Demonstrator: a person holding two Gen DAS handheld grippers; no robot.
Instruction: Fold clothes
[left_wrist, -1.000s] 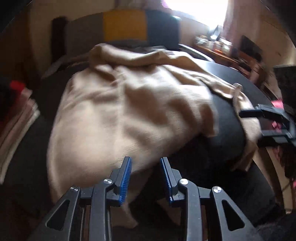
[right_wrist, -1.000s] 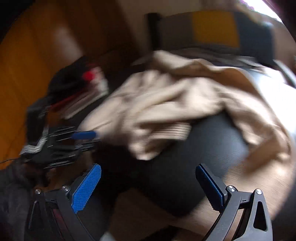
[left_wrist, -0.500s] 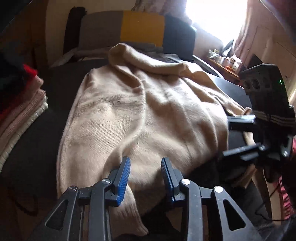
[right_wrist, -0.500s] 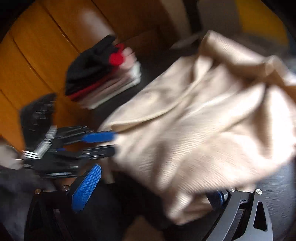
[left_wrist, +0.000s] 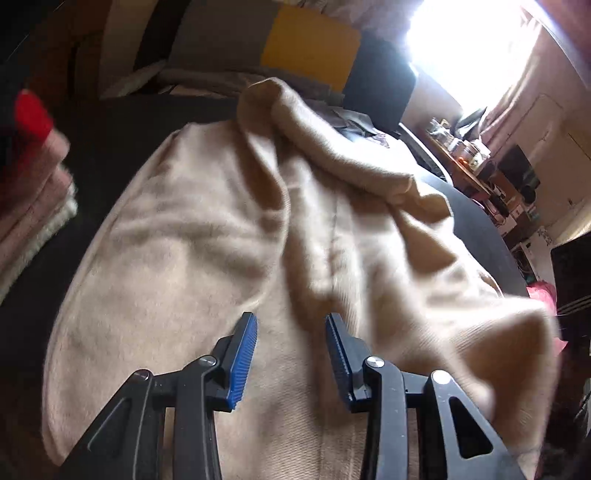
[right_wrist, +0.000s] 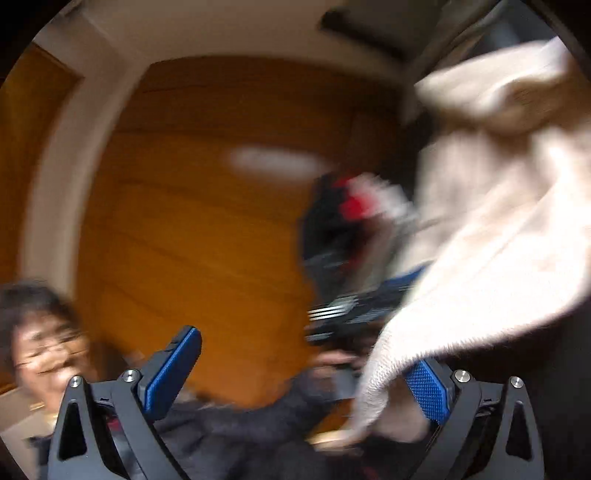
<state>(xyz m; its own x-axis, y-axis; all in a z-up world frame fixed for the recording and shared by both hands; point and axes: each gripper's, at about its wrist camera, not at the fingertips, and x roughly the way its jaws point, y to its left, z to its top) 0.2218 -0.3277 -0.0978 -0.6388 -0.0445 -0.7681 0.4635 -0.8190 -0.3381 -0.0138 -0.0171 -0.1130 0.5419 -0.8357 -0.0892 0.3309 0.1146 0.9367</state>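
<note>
A beige knit sweater (left_wrist: 229, 251) lies spread and rumpled on a dark round table (left_wrist: 480, 229). My left gripper (left_wrist: 291, 354) hovers over the sweater's near hem with its jaws partly open, holding nothing. In the blurred right wrist view the right gripper (right_wrist: 295, 373) is wide open; a corner of the sweater (right_wrist: 480, 229) drapes over its right finger (right_wrist: 428, 391), lifted off the table. The left gripper also shows in the right wrist view (right_wrist: 354, 314), blurred, beyond the cloth.
A stack of folded clothes, pink, white and red (left_wrist: 33, 184), sits at the table's left. A grey, yellow and dark sofa back (left_wrist: 310, 48) stands behind. A cluttered shelf (left_wrist: 480, 166) is at the right. A wooden door (right_wrist: 207, 206) and a person's face (right_wrist: 44, 347) show in the right wrist view.
The right gripper swung left and upward, carrying a sweater corner on its right finger. The left gripper moved forward over the sweater. The sweater's right side lifted and bunched.
</note>
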